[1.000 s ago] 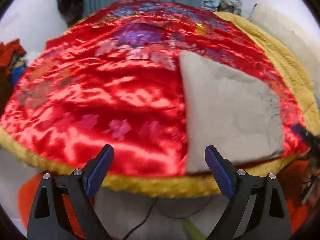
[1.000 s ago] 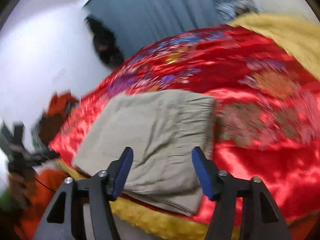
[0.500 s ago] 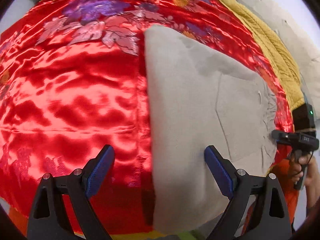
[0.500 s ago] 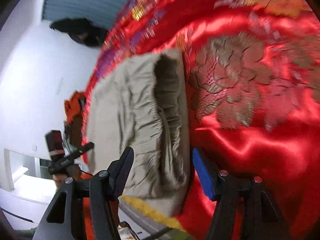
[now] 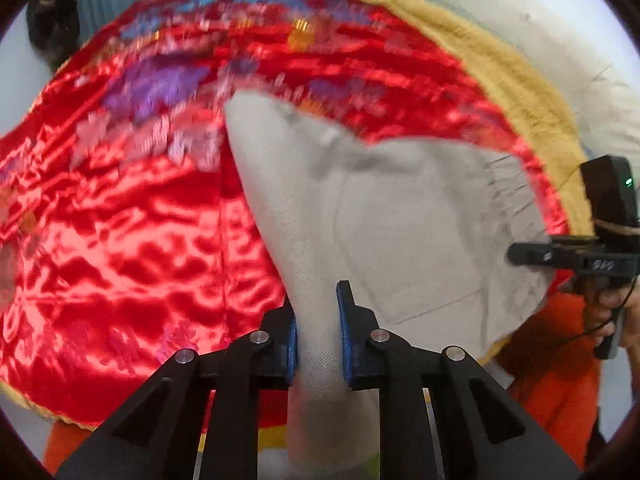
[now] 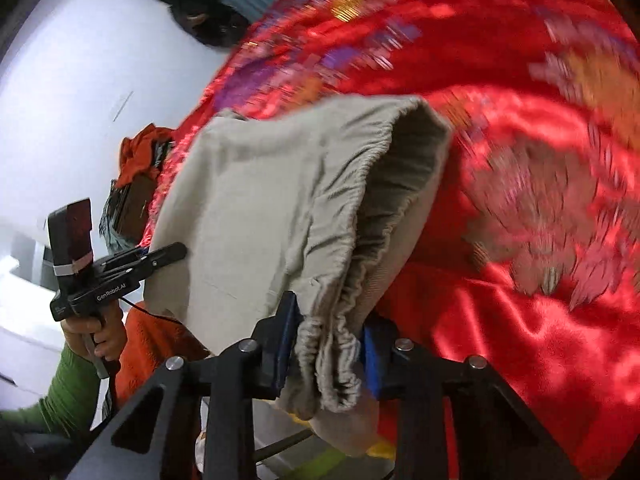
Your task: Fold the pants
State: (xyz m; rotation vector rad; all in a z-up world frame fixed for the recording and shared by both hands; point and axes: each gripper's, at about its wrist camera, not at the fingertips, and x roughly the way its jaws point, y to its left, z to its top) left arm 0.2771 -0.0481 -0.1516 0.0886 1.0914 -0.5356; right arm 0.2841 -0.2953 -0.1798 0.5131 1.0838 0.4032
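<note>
Pants point(image 5: 400, 216): beige, folded, lying on the near right part of the bed's red satin cover point(image 5: 120, 220); near edge lifted off the cover in both grips.
Left gripper point(image 5: 316, 336): pitched steeply down toward the bed; jaws closing, blue pads pressed on the folded near-left edge of the pants, cloth bunched between them and hanging below.
Right gripper point(image 6: 326, 344): angled down, less steeply; jaws closing on the gathered elastic waistband point(image 6: 352, 216), which is pinched between the pads.
Left hand point(image 6: 94, 332): wrapped round the handle of the left gripper, green sleeve point(image 6: 60, 388) behind it; seen only from the right wrist.
Right hand point(image 5: 616, 312): partly in frame at the far right edge of the left wrist view, fingers on the handle.
Left wrist view only: yellow fleece border point(image 5: 500, 68) along the far right side of the cover; pale pillow-like bulk point(image 5: 560, 40) beyond it; flat top face of the pants with a pocket seam.
Right wrist view only: open waistband mouth showing the dark inner side; orange cloth heap point(image 6: 140, 152) by the white wall at far left.
Both views: motion blur on the floral pattern.
</note>
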